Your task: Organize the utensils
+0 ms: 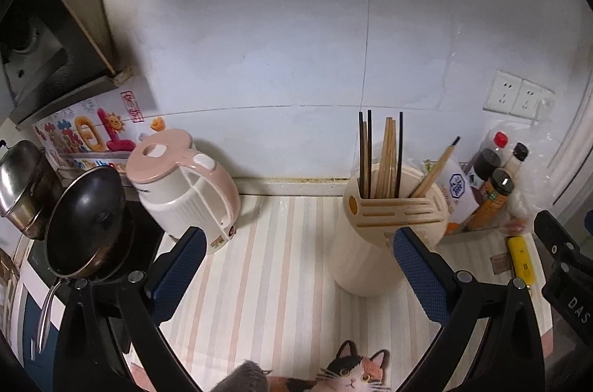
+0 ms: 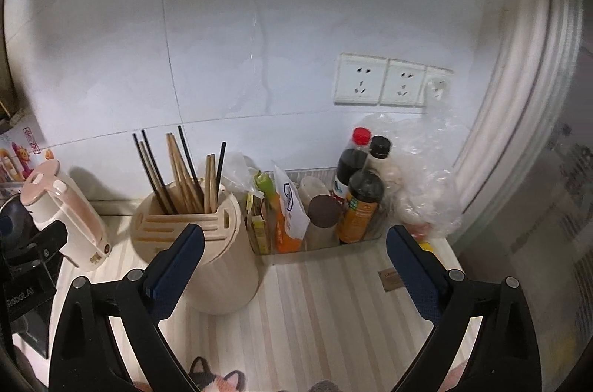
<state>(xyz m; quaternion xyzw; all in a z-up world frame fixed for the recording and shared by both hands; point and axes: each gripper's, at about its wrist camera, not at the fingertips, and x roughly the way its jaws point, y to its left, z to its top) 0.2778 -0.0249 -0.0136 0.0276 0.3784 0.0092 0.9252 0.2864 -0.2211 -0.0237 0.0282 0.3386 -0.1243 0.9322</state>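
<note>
A beige round utensil holder (image 1: 370,243) stands on the striped counter, with several wooden and black chopsticks (image 1: 385,158) upright in its back slot. One wooden pair (image 1: 437,169) leans out to the right. My left gripper (image 1: 299,236) is open and empty; its right finger (image 1: 418,273) overlaps the holder's front and its left finger is near the kettle. In the right wrist view the same holder (image 2: 222,266) and chopsticks (image 2: 178,177) sit left of centre. My right gripper (image 2: 294,230) is open wide and holds nothing, with its left finger (image 2: 174,266) in front of the holder.
A pink and white kettle (image 1: 185,191), a black pan (image 1: 87,221) and a steel pot (image 1: 22,184) stand at the left. A clear tray of sauce bottles and packets (image 2: 355,191) and a plastic bag (image 2: 426,177) fill the right corner. A yellow object (image 1: 520,258) lies nearby.
</note>
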